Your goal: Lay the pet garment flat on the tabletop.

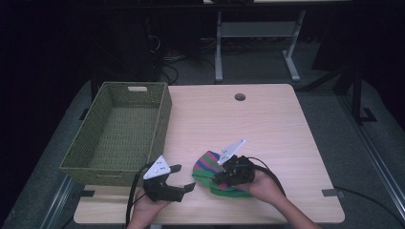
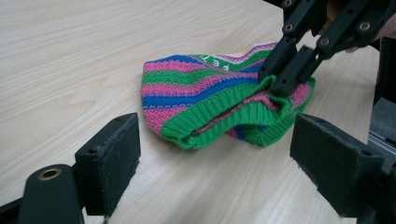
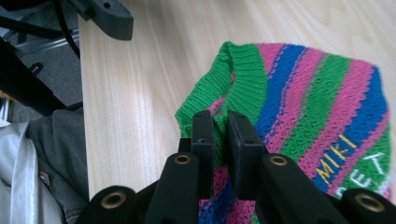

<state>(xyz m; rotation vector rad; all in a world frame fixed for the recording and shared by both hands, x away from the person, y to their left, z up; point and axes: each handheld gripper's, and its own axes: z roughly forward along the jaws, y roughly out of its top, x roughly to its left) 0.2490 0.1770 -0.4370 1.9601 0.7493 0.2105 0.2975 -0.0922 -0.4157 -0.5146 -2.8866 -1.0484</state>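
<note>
The right tongs [image 1: 220, 177] are clamped on the green ribbed cuff of a striped knit hat [image 2: 210, 100], which lies on the wooden counter [image 1: 267, 124] near its front edge. The left tongs [image 1: 184, 177] gape wide just beside the hat, holding nothing. A woven basket [image 1: 160, 119] sits at the counter's left.
</note>
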